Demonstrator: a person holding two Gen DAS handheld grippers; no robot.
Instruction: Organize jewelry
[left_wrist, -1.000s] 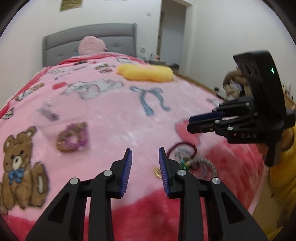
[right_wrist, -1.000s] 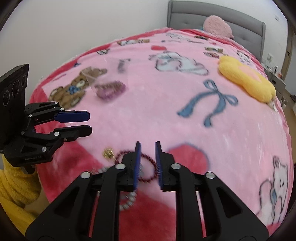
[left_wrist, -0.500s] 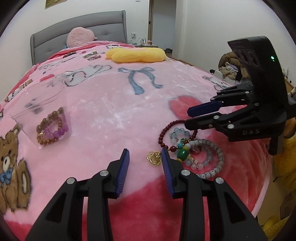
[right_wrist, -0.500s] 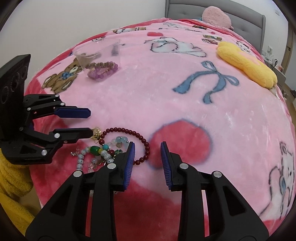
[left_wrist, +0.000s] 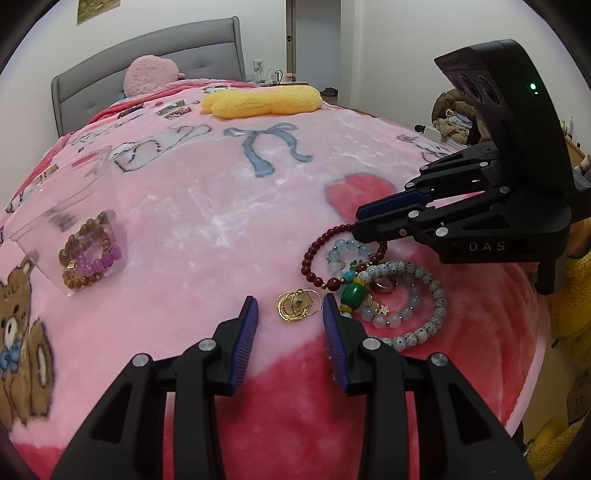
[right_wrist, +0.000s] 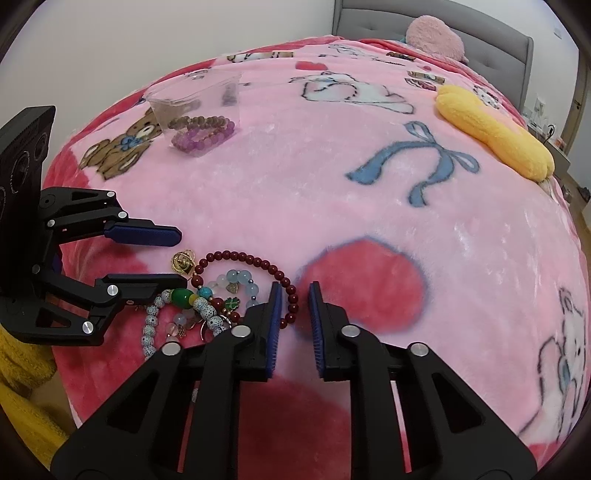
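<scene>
left gripper (left_wrist: 290, 317) open, empty, gold ring charm (left_wrist: 297, 305) between its tips | right gripper (right_wrist: 294, 301) narrowly open, empty, dark red bead bracelet (right_wrist: 255, 271) just left | right view alone shows clear plastic cup's (right_wrist: 192, 96) rim

Right gripper (left_wrist: 356, 220) tips cover part of the dark red bracelet (left_wrist: 317, 254), left gripper (right_wrist: 177, 258) finger hides bits of the speckled bead bracelet (right_wrist: 149, 328), and the clear tub (left_wrist: 62, 206) rim's blurry.
</scene>
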